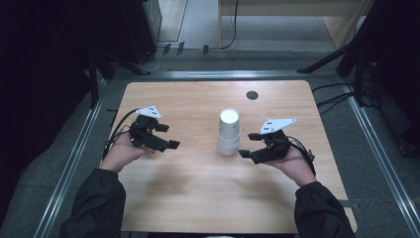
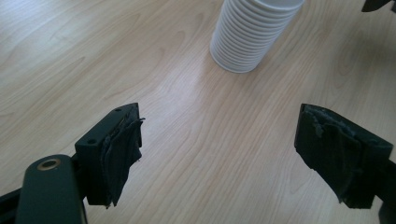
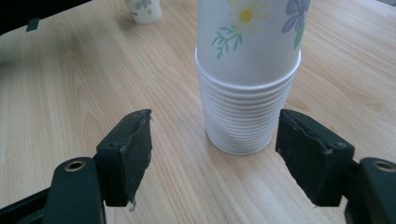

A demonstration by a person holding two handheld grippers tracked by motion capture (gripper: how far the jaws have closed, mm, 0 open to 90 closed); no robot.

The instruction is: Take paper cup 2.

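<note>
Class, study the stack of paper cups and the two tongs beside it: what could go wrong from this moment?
1. The stack of paper cups is tall and stands upside down on the table; a sideways nudge from the right tongs, open close around its base, might topple it.
2. The rims sit tightly nested, so a grip could lift several cups instead of one.
3. The left tongs stand open and apart from the stack, so nothing steadies it.
</note>
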